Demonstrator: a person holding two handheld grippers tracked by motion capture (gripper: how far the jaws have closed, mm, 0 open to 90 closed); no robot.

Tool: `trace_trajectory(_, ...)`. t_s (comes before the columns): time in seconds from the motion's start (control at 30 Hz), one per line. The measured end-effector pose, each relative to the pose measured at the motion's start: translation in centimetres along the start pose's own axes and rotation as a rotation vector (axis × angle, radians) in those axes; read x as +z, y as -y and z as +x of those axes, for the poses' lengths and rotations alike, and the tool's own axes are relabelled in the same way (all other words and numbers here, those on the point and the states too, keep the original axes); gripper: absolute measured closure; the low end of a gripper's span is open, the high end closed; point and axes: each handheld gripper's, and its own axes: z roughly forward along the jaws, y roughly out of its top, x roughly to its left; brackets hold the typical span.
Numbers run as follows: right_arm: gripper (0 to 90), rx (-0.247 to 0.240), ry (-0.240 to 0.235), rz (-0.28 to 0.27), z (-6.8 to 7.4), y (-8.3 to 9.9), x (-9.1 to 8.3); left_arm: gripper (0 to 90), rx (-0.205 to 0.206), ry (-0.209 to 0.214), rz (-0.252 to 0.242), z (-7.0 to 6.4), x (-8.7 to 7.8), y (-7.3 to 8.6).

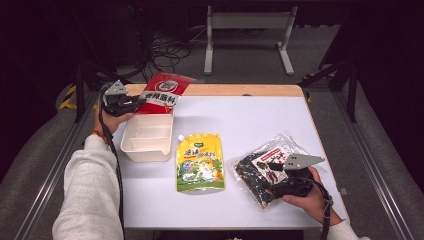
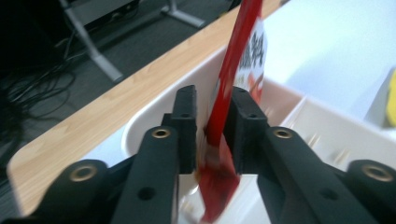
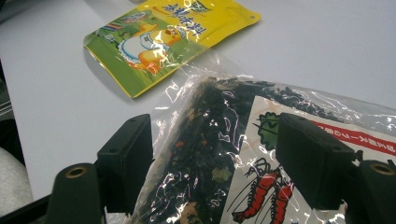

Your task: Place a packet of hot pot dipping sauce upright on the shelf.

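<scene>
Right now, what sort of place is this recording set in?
Probably a lab or recording workspace, not a kitchen: a plain white table with a wooden edge, loose cables on the grey floor behind it, and a bare metal stand in a dark room.

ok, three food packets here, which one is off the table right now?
The red packet, pinched in the left gripper over the white divided tray. The yellow pouch and the clear bag of dark dried food both lie flat on the table.
</scene>
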Motion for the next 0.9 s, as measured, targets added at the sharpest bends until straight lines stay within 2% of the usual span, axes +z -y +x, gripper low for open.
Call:
trace_trajectory(0.03,27.5,0.002,-0.002,-0.001,-0.1,0.0,0.0,81.6,0.004,0.0,-0.004,-0.1,-0.1,0.1)
trace_trajectory(0.1,27.6,0.004,-0.006,-0.002,-0.2,0.0,0.0,84.4,0.008,-0.014,0.009,-0.4,-0.1,0.1)
trace_trajectory(0.17,27.6,0.008,-0.015,-0.003,-0.3,0.1,0.0,85.6,0.018,-0.029,0.024,-0.7,0.0,-0.1)
trace_trajectory(0.2,27.6,0.007,-0.016,-0.002,-0.2,0.0,0.0,85.8,0.034,-0.051,0.046,-0.8,0.2,-0.3)
trace_trajectory(0.33,27.6,0.0,-0.028,0.003,0.0,-0.1,0.2,86.0,0.042,-0.067,0.084,-1.0,0.5,-0.4)
trace_trajectory(0.37,27.5,-0.002,-0.035,0.005,0.0,0.0,0.3,86.0,0.044,-0.076,0.125,-1.0,0.8,-0.4)
trace_trajectory(0.43,27.5,-0.001,-0.037,0.013,0.0,0.0,0.4,85.9,0.05,-0.086,0.177,-1.1,1.3,-0.5)
trace_trajectory(0.47,27.5,-0.001,-0.038,0.015,0.0,0.0,0.5,85.8,0.07,-0.102,0.22,-1.2,1.6,-0.6)
trace_trajectory(0.5,27.6,0.001,-0.04,0.014,0.0,0.0,0.5,85.7,0.083,-0.104,0.231,-1.2,1.6,-0.8)
trace_trajectory(0.57,27.4,-0.001,-0.042,0.012,0.0,0.0,0.5,84.1,0.077,-0.116,0.243,-1.3,1.8,-1.0)
trace_trajectory(0.7,27.5,0.007,-0.046,-0.001,-0.1,-0.1,0.3,73.6,0.066,-0.117,0.216,-1.4,1.7,-1.1)
trace_trajectory(0.73,27.8,0.007,-0.04,0.001,-0.1,-0.1,0.3,69.4,0.036,-0.105,0.164,-1.3,1.4,-1.1)
trace_trajectory(0.8,27.7,0.011,-0.039,0.0,-0.2,0.0,0.2,60.7,-0.009,-0.099,0.102,-1.1,1.0,-1.2)
trace_trajectory(0.83,27.7,0.011,-0.039,0.0,-0.2,0.0,0.2,56.7,-0.009,-0.099,0.102,-1.1,1.0,-1.2)
trace_trajectory(0.87,27.6,0.015,-0.04,-0.001,-0.2,0.0,0.2,56.7,-0.029,-0.111,0.064,-1.1,0.8,-1.4)
trace_trajectory(0.9,27.6,0.015,-0.041,0.001,-0.3,0.0,0.3,55.2,-0.043,-0.098,0.021,-1.1,0.6,-1.6)
